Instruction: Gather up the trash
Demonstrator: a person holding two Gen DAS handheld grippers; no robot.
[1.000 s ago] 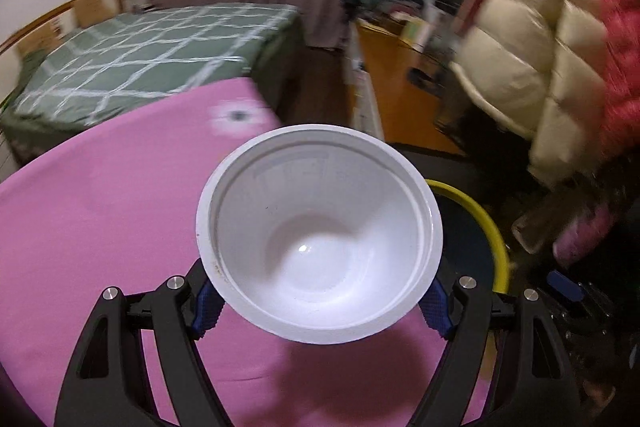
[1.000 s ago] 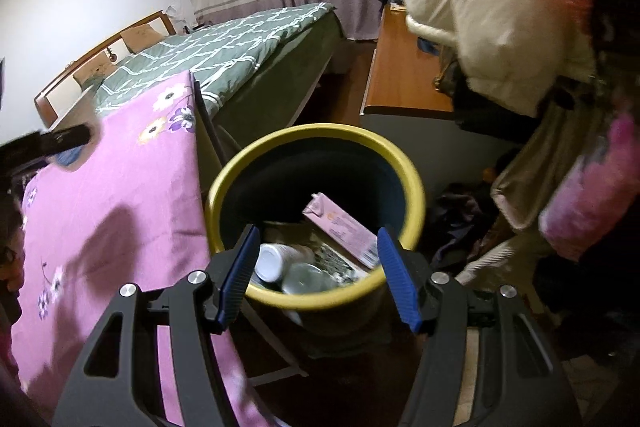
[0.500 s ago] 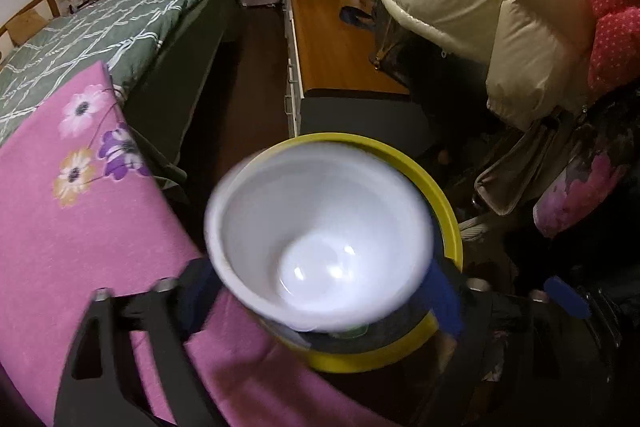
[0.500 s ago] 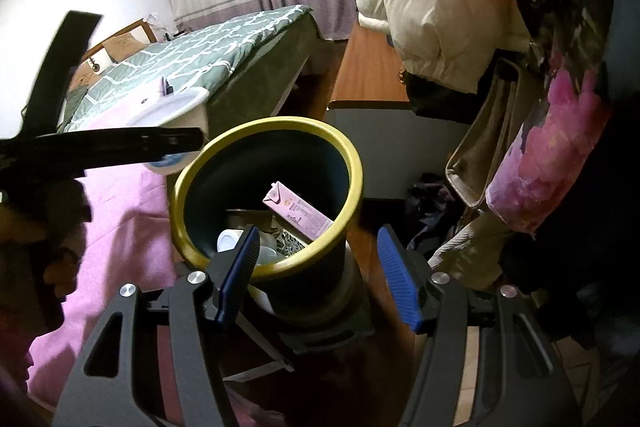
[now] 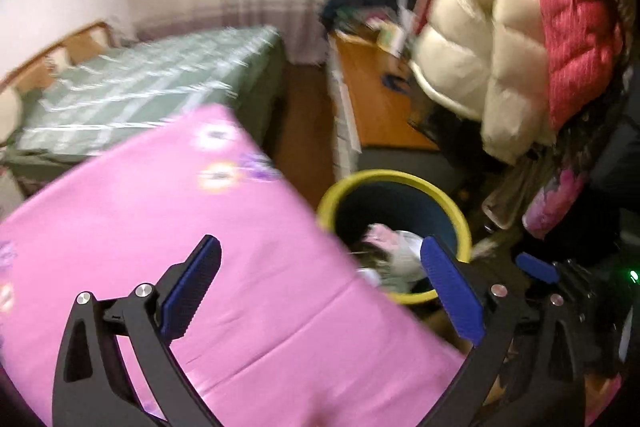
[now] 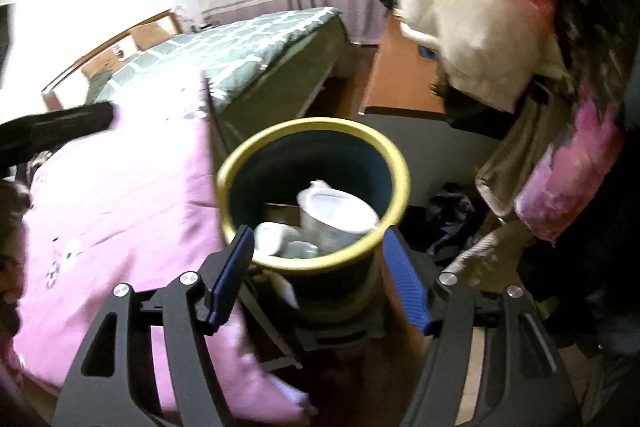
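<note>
A dark bin with a yellow rim (image 6: 400,163) stands beside the pink-covered table. A white plastic bowl (image 6: 338,213) lies tilted inside it on other white cups and trash. In the left wrist view the bin (image 5: 460,219) is to the right of the table, with blurred trash inside. My left gripper (image 5: 316,291) is open and empty above the pink tablecloth (image 5: 160,211). My right gripper (image 6: 316,279) is open and empty, its blue pads either side of the bin's near rim.
A green checked bed (image 5: 140,99) lies behind the table. A wooden desk (image 5: 372,99) stands at the right. Cream and red puffer jackets (image 5: 500,39) and bags hang close above the bin. The left gripper's arm (image 6: 52,131) shows at the left.
My left gripper held the white bowl over the bin, then opened. The bowl now lies in the bin. The left gripper has pulled back over the table.
</note>
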